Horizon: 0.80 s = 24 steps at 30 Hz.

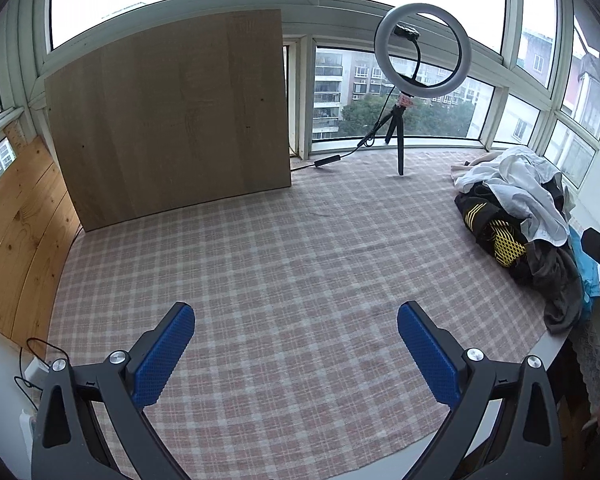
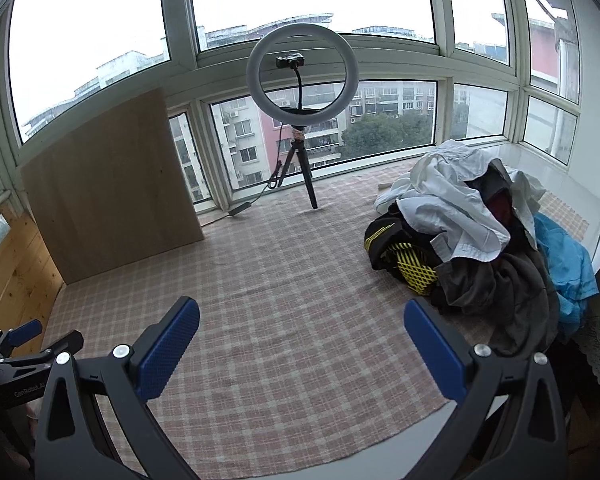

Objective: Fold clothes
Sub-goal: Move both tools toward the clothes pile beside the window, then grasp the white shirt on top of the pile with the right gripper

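Now, in the left wrist view, the left tool (image 1: 296,344) fills the bottom of the frame, its blue-padded fingers (image 1: 162,354) spread wide with nothing between them, hovering over the checked cloth of the desk (image 1: 292,248). At the right edge lies the pile of clothes (image 1: 516,220): a white shirt on top, a black and yellow garment beneath, grey cloth trailing toward the lower right. The pile's far side is cut off by the frame edge. A wooden board (image 1: 168,116) stands upright at upper left, and a ring light (image 1: 422,50) on a tripod stands at upper centre.

From the right wrist view, the right tool (image 2: 302,346) is likewise spread apart and holds nothing, low in the frame above the checked cloth. The clothes pile (image 2: 476,232) sits at centre right, close beyond the right finger (image 2: 436,352); a blue garment (image 2: 564,260) shows behind it, partly hidden. Part of the left tool (image 2: 24,340) peeks in at lower left, too cut off to read its fingers here.
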### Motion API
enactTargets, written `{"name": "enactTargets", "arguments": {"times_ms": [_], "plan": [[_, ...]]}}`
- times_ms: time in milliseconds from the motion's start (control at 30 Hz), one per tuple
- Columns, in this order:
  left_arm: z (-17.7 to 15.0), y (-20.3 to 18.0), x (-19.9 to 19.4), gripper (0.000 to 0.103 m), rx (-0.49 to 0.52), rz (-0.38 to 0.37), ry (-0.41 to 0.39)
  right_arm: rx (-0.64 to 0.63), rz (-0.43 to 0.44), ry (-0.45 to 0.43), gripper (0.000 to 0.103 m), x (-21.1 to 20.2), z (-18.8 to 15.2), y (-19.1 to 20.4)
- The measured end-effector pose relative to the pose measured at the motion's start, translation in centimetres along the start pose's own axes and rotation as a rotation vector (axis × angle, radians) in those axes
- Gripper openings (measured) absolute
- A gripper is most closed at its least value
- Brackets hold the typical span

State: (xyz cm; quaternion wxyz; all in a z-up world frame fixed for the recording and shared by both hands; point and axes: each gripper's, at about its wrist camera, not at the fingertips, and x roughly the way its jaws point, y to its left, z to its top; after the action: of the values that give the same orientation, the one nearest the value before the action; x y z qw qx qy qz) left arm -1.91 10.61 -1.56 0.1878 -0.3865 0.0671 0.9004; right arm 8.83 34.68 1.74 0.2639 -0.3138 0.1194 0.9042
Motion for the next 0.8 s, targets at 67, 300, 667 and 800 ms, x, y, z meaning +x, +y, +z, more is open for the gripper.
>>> {"name": "enactTargets", "arguments": {"times_ms": [67, 300, 667, 800], "plan": [[0.5, -1.3, 0.3, 0.102, -0.002, 0.004, 0.004, 0.005, 0.004, 0.0, 0.103, 0.3, 0.1, -1.1], [2.3, -6.2, 0.8, 0.102, 0.013, 0.044, -0.005, 0.008, -0.025, 0.004, 0.103, 2.4, 1.8, -7.1], [7.3, -15.5, 3.3, 0.102, 0.031, 0.052, -0.018, 0.055, -0.104, -0.029, 0.103, 6.3, 6.5, -19.8], [9.0, -18.6, 4.5, 0.102, 0.036, 0.035, -0.022, 0.073, -0.124, -0.045, 0.103, 7.7, 8.3, -24.3]]}}
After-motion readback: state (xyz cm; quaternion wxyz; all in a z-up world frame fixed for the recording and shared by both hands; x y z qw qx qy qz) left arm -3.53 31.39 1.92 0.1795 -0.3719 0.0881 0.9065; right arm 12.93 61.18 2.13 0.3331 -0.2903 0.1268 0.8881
